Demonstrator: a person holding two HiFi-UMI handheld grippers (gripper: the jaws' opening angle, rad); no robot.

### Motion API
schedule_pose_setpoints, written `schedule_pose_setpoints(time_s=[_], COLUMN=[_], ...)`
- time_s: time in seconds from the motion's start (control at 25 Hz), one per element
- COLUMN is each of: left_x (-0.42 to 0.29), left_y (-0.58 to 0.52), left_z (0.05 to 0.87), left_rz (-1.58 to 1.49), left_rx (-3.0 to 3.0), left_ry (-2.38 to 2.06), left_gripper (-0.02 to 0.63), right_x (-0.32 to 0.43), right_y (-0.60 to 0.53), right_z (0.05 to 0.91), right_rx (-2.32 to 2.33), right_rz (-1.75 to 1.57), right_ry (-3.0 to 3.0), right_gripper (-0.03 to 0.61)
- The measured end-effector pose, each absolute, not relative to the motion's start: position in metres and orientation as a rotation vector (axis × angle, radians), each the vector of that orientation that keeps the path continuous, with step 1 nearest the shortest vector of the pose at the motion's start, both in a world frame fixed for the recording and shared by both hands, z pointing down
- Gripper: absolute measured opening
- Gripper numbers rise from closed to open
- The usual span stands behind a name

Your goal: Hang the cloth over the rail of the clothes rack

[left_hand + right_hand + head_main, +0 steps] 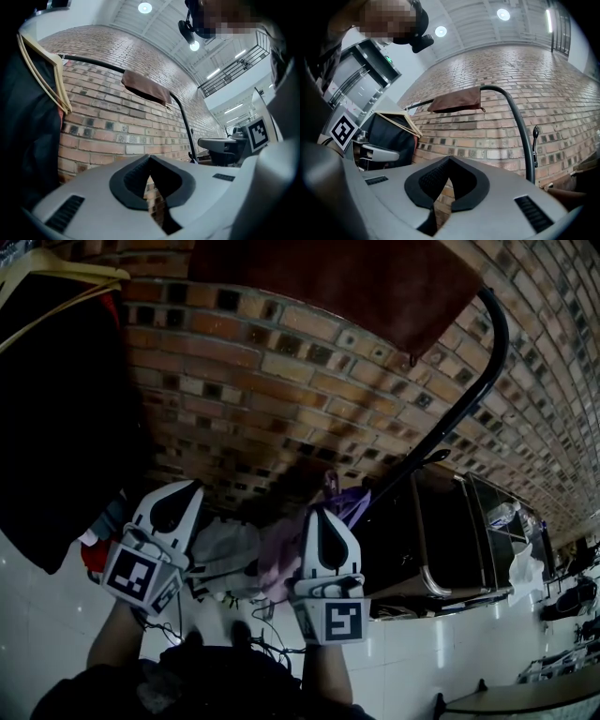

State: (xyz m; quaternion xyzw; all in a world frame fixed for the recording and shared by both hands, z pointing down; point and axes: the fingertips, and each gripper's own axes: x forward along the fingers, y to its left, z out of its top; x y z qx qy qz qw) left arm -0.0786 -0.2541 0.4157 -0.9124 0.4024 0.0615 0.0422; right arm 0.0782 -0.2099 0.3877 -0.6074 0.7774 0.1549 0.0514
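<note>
A brown cloth (356,277) (146,88) (457,101) hangs draped over the black rail (450,418) (93,62) (513,108) of the clothes rack, high in front of the brick wall. Both grippers are held low, well below the cloth and apart from it. My left gripper (183,486) (150,157) is shut with nothing between its jaws. My right gripper (317,512) (449,159) is also shut and empty.
A dark garment on a wooden hanger (56,277) (44,70) (401,123) hangs at the rack's left end. A heap of clothes (253,554) lies at the foot of the wall. Black furniture (450,540) stands to the right on the white tiled floor.
</note>
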Motion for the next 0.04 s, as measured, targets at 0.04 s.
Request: schedule_pose_setpoints(time_s=[0.04], left_x=[-0.0781], left_y=[-0.2540], left_z=[0.4168], left_rz=[0.184], left_rx=[-2.794], left_ry=[1.228], left_gripper=[0.021], right_x=[0.0788], right_y=[-0.2098], right_z=[0.3881], right_rx=[-1.851], right_rz=[0.474], right_ry=[2.366], right_gripper=[0.011])
